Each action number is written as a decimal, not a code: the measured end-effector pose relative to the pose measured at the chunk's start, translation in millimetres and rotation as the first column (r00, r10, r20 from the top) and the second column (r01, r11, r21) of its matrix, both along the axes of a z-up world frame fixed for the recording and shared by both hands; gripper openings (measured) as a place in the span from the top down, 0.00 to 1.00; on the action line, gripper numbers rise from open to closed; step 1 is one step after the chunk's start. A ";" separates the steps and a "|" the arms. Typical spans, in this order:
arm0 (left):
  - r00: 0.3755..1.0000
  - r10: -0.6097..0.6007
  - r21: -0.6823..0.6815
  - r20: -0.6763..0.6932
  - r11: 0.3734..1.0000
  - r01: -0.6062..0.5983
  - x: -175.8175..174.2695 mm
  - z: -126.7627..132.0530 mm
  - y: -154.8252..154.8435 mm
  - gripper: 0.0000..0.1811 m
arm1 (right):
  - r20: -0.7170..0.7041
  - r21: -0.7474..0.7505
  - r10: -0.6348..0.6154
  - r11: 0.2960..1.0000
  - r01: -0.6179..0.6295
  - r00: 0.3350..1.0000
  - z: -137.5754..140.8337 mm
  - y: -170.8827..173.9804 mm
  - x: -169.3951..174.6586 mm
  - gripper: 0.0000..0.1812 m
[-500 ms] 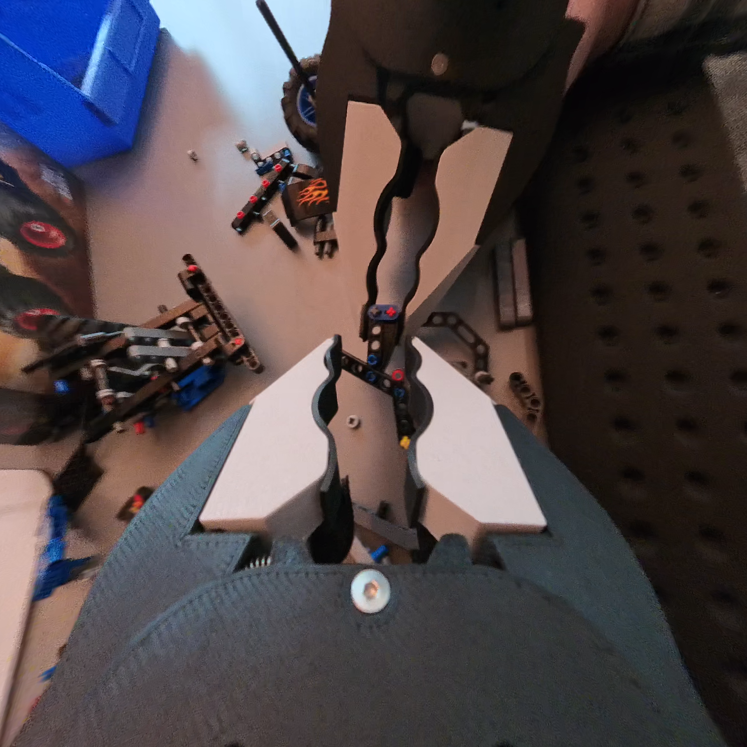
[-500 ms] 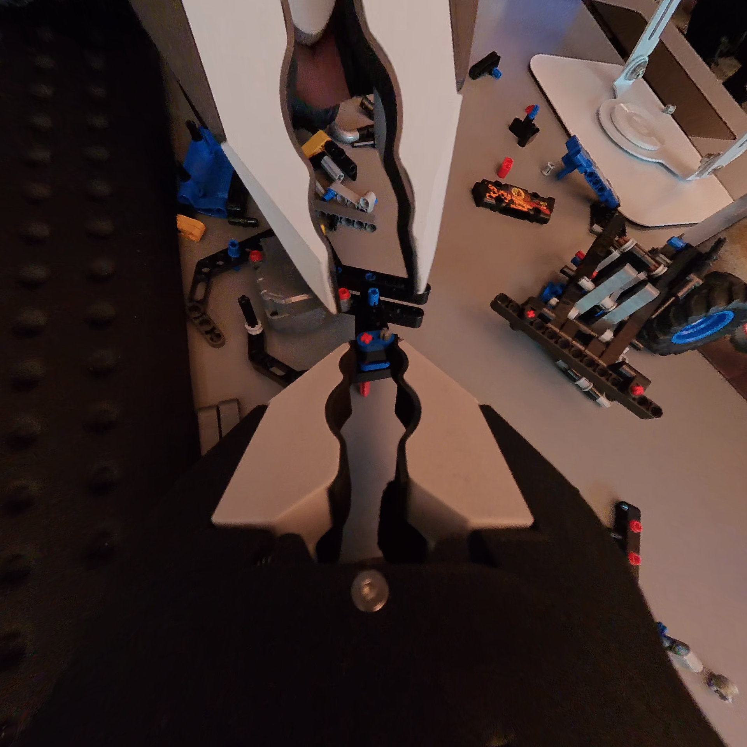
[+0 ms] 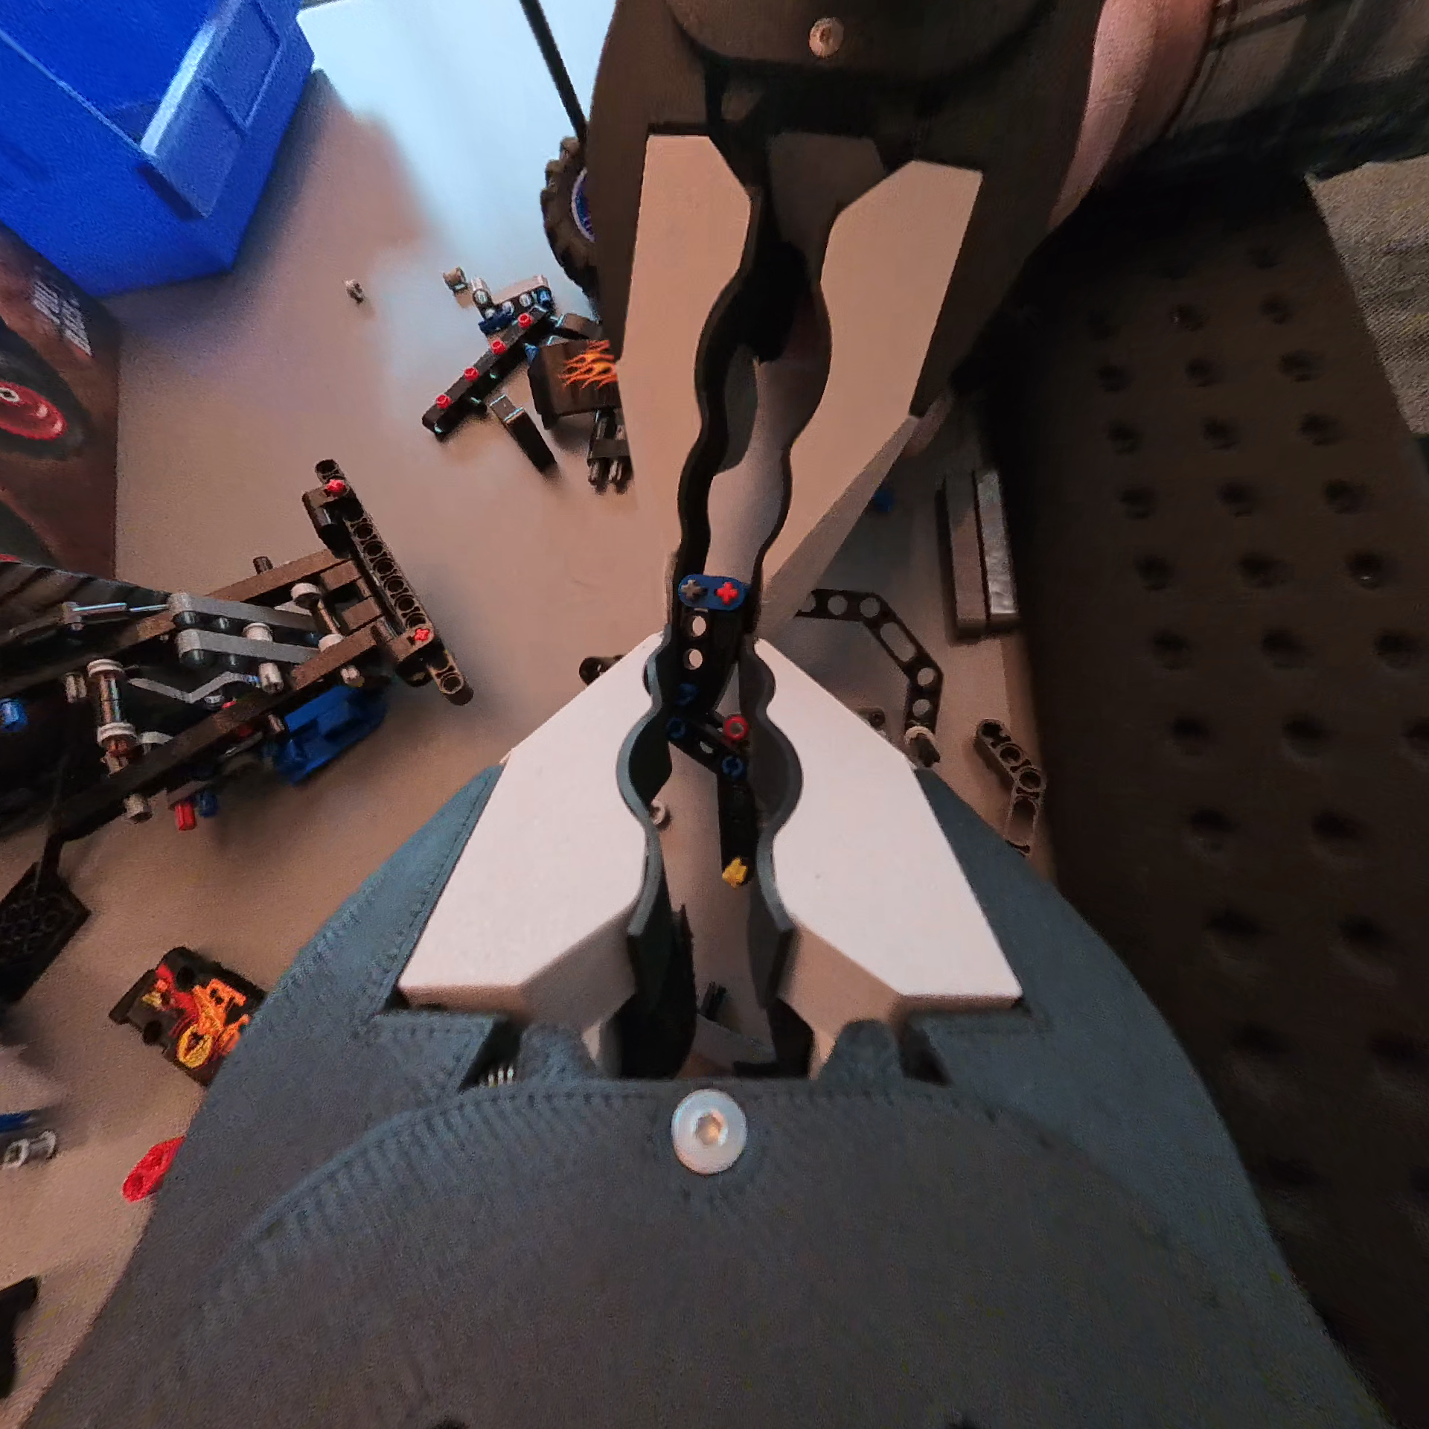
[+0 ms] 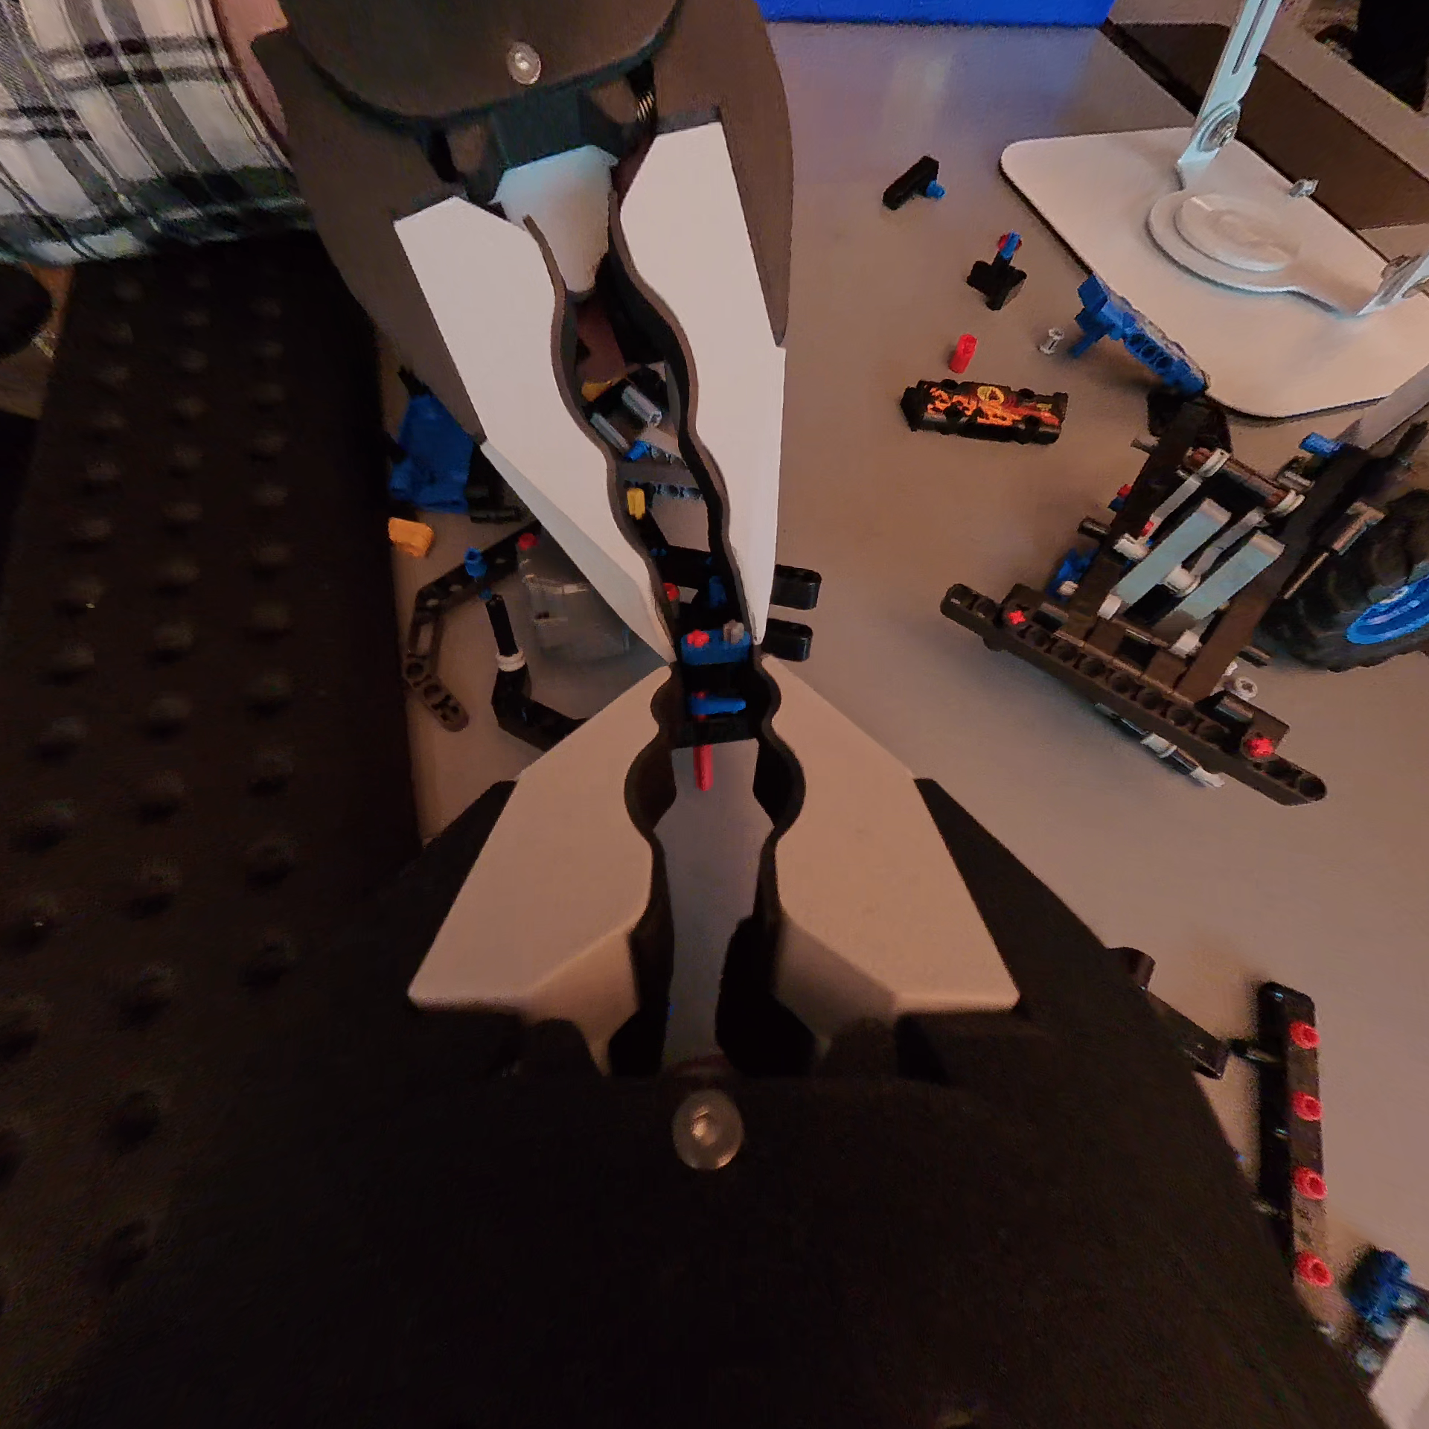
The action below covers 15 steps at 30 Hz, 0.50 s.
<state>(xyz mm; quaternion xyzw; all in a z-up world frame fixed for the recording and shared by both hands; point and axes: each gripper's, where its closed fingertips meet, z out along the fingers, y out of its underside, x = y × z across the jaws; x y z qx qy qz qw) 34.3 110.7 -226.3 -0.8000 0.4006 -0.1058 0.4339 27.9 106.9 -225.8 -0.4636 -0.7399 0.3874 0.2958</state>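
Observation:
My left gripper [image 3: 700, 657] is shut on a black beam assembly [image 3: 727, 773] with blue and red pins and a yellow pin at its near end. My right gripper [image 3: 715, 572] comes in from the top, tip to tip with the left. It is shut on a short black piece with a blue cap [image 3: 711, 591]. In the right wrist view my right gripper [image 4: 715, 680] grips that black and blue piece [image 4: 715, 646], and a red axle [image 4: 702, 765] sticks out towards the camera. The left gripper [image 4: 711, 619] meets it from above. The two held parts touch.
A half-built black and grey chassis [image 3: 232, 665] [image 4: 1144, 649] lies on the grey table. Also there are a blue bin [image 3: 131, 131], flame-printed panels [image 3: 584, 375] [image 4: 982, 410], a tyre [image 4: 1376, 595], a white stand base [image 4: 1206, 255], loose beams [image 3: 905, 665] [image 4: 1299, 1144] and a black studded mat [image 4: 178, 696]. The tips of both grippers are at nearly the same place.
My left fingers have closed in on the black beam assembly. The two grippers have come closer together, so the right gripper's piece now sits between the left fingertips.

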 end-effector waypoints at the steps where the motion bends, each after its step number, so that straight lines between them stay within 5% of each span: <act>1: 1.000 -0.003 -0.003 0.018 1.000 0.003 -0.2 0.7 0.3 0.92 | -0.008 -0.004 -0.003 1.000 0.003 1.000 1.4 0.2 -0.2 0.94; 6: 0.994 -0.028 -0.023 0.103 0.999 0.030 -1.7 4.8 1.8 0.92 | -0.085 0.259 -0.007 0.965 0.029 0.996 7.1 2.8 -1.6 0.94; 12: 0.998 -0.004 0.004 0.068 1.000 0.004 -4.8 6.3 4.8 0.92 | -0.136 0.611 -0.029 0.785 0.106 0.990 11.9 9.4 -4.8 0.93; 15: 0.998 -0.008 0.013 0.056 1.000 0.008 -3.6 6.0 4.7 0.92 | -0.124 0.515 -0.045 0.851 0.103 0.991 12.9 8.7 -4.2 0.94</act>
